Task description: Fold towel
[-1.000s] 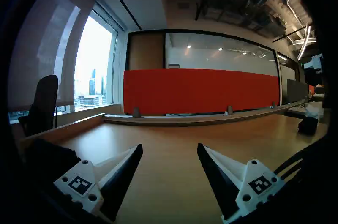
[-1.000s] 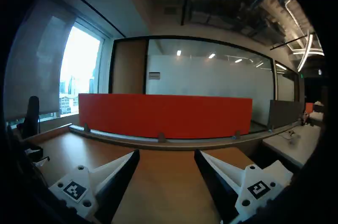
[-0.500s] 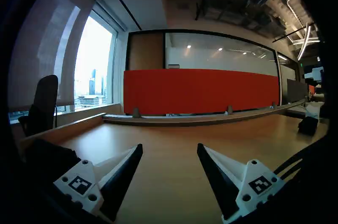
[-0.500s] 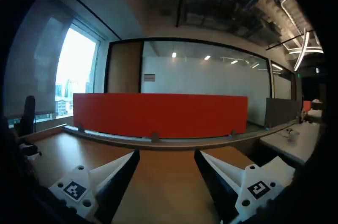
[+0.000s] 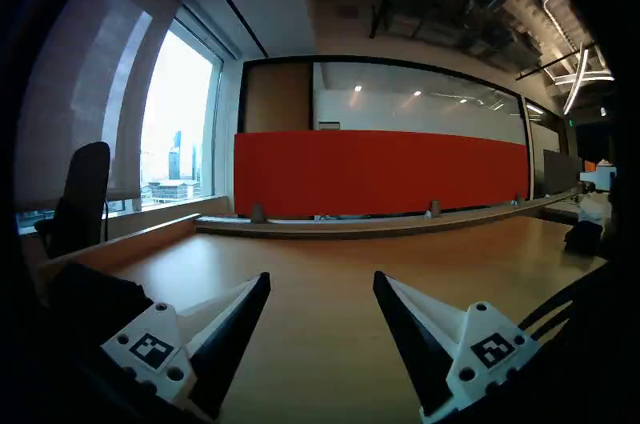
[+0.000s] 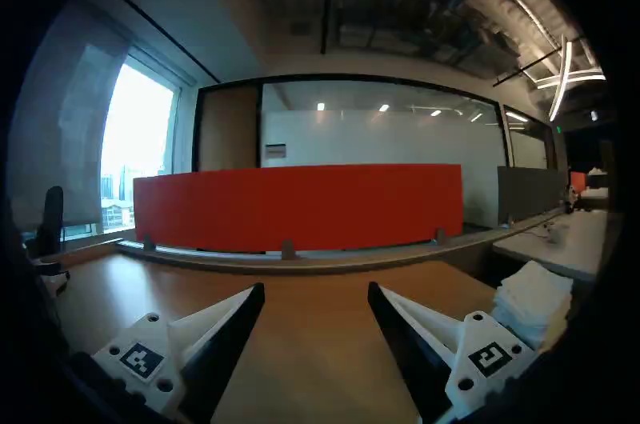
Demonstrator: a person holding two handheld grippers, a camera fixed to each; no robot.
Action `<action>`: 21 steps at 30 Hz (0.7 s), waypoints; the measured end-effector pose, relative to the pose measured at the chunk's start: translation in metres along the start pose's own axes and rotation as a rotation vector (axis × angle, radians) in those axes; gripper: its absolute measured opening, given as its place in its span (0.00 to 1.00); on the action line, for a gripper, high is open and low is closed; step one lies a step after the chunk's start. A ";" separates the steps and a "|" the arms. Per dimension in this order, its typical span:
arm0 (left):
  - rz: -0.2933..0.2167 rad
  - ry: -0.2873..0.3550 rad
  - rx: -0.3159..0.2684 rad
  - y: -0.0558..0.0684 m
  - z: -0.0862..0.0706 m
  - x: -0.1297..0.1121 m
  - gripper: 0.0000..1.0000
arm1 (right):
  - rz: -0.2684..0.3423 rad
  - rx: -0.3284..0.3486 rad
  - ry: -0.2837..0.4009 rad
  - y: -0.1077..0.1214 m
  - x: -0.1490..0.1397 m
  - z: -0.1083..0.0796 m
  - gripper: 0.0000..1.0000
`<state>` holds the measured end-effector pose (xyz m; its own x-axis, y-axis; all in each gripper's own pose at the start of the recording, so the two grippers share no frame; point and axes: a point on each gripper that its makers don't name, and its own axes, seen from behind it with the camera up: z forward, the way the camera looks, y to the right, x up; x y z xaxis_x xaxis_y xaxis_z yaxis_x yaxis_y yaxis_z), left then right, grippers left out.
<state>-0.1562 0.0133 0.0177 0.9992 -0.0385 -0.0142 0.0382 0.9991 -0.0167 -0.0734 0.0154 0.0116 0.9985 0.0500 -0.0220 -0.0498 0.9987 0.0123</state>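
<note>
Right gripper (image 6: 314,286) has panned right over the last second, so a white towel stack (image 6: 534,296) now sits at the far right on the desk (image 6: 320,344). Left gripper (image 5: 320,276) hasn't moved. Both have fingers wide apart and hold nothing. Folding isn't started; a reach for the towel is probably next.

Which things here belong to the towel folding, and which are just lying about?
Job: white cloth stack, likely towels; left gripper, open; right gripper, open; wooden desk.
Lying about: small black object; office chair; red partition.
</note>
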 end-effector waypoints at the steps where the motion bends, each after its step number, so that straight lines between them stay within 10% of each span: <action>1: 0.000 0.000 0.000 0.000 0.000 0.000 0.96 | 0.001 -0.001 0.001 0.001 -0.003 0.000 1.00; 21: 0.000 0.000 0.000 0.000 0.000 0.000 0.96 | -0.012 -0.022 -0.021 0.003 -0.055 0.004 1.00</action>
<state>-0.1565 0.0134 0.0180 0.9992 -0.0384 -0.0143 0.0381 0.9991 -0.0168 -0.1283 0.0156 0.0167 0.9993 0.0380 -0.0010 -0.0380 0.9992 -0.0095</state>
